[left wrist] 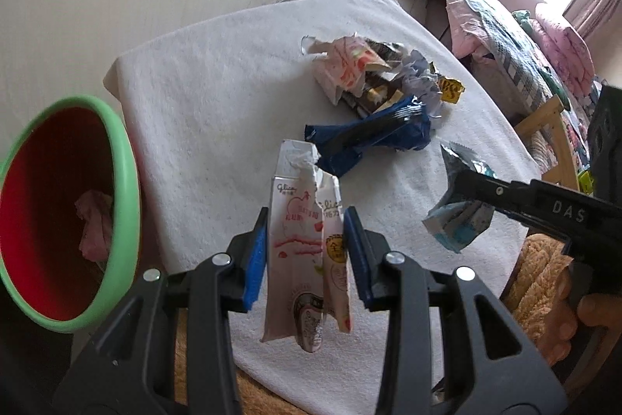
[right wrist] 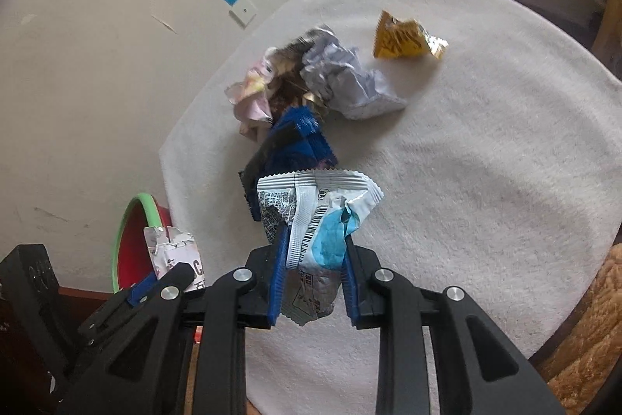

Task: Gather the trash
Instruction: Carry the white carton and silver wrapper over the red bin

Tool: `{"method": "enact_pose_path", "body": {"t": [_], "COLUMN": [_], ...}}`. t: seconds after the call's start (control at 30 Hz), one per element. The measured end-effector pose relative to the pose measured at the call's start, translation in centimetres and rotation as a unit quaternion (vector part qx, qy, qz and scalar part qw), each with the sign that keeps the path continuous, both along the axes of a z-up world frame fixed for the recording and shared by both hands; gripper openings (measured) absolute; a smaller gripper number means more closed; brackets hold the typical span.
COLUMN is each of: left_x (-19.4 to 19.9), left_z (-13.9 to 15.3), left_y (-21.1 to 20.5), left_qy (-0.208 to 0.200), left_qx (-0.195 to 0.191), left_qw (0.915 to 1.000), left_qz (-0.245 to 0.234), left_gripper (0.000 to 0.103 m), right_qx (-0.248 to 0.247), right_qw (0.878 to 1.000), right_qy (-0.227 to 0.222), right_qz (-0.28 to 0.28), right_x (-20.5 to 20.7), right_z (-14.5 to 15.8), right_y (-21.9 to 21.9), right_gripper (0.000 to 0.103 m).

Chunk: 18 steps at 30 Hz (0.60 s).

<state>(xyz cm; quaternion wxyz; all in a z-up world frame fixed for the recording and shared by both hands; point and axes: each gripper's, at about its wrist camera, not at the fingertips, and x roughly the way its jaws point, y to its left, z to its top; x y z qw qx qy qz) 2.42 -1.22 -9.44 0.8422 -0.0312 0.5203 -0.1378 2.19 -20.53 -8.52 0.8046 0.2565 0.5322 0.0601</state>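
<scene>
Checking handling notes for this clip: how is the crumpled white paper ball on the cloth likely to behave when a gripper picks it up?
The crumpled white paper ball looks loosely wadded, so it probably weighs little and squashes under the pads. Its creased, matte folds should give decent grip rather than slip. It leans against the wrapper pile, so lifting it may drag or nudge a neighbour.

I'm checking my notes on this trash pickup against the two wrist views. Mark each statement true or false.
1. The left gripper grips a pink-and-white snack box. True.
2. The right gripper is empty. False: it is shut on a silver-and-blue wrapper.
3. The bin has a green rim and red inside. True.
4. The bin is empty. False: something pink lies inside.
5. A yellow wrapper lies on the white cloth. True.
</scene>
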Motion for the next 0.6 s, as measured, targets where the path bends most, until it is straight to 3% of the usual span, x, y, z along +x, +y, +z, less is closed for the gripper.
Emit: {"method": "enact_pose_path", "body": {"t": [0.43, 0.6], "left_x": [-0.3, 0.0], "left_z": [1.4, 1.9], "left_y": [0.7, 2.3], "left_qy": [-0.024, -0.037], "left_qx": [0.012, 0.016], "left_qw": [0.9996, 0.9987], "left_qz": [0.007, 0.031], "left_gripper": [0.036, 0.036], "right_qx": [-0.056, -0.090], "right_qw": [0.994, 0.988], "right_qy": [-0.070, -0.093], "right_qz": [0.067, 0.086], "right_x": [-0.8, -0.9], "right_z": [4.3, 5.3], "right_y": [3.3, 4.4], "right_gripper": [0.025, 0.025]}}
